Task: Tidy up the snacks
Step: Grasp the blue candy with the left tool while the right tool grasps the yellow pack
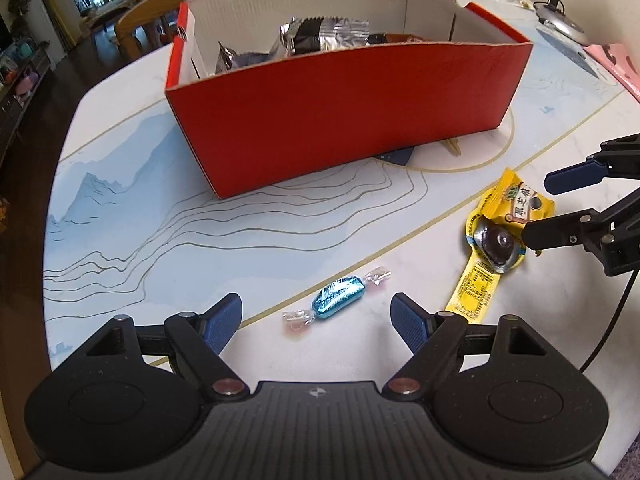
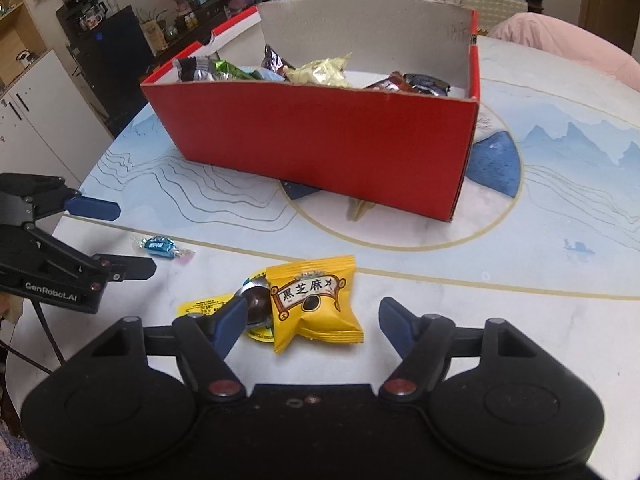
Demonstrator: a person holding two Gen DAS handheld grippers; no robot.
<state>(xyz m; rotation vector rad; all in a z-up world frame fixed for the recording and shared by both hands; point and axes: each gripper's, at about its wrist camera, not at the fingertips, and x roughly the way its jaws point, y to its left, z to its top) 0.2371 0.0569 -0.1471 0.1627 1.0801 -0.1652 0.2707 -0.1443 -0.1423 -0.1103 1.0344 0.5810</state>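
Only right-wrist view shows, perhaps, a green wrapper (image 2: 224, 68) inside red box (image 2: 320, 136).

red box (image 1: 340, 116): 1 | blue candy (image 1: 339, 295): 1 | yellow snack packets (image 2: 316, 304): 2 | grippers (image 1: 316, 320): 2

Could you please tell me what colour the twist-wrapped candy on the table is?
The candy is shiny blue with clear twisted ends; the left wrist view shows it best.

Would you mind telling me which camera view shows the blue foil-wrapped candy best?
The left wrist view: the blue candy lies close and sharp on the table, between the open left gripper's fingers, untouched. The right wrist view shows the same candy only small and far off at the left.
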